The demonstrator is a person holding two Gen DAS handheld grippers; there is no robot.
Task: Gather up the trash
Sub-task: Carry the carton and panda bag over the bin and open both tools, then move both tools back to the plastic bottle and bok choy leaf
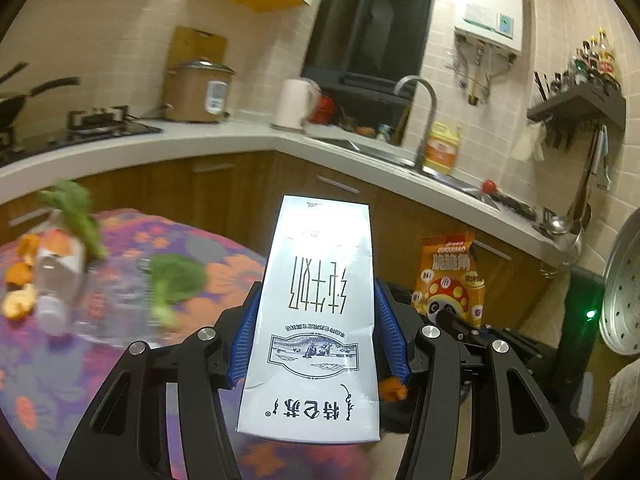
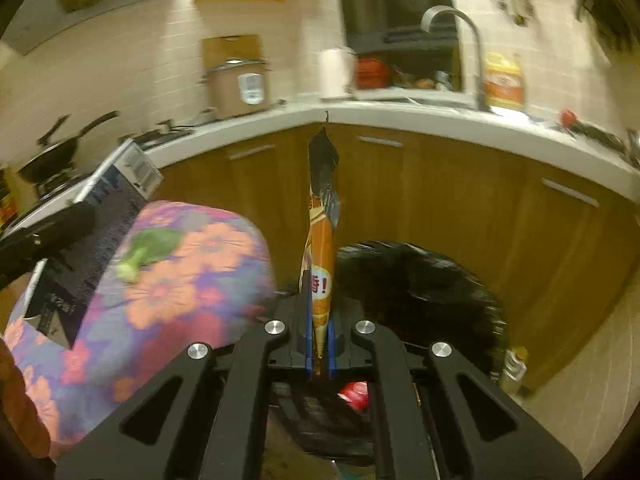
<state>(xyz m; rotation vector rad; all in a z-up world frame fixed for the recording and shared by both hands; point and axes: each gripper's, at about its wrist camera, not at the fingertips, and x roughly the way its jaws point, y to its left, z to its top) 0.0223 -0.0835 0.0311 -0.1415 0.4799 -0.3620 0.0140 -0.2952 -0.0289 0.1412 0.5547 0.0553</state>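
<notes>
The white milk carton stands upright in the centre of the left wrist frame, clamped on both sides by the blue pads of the left gripper, above the edge of the flowered tablecloth. The orange snack bag fills the middle of the right wrist frame edge-on, pinched thin in the closed right gripper, with a black trash bag just right of it. At the left of the left view, a clear bottle, green leaves and orange peel lie on the cloth, blurred.
</notes>
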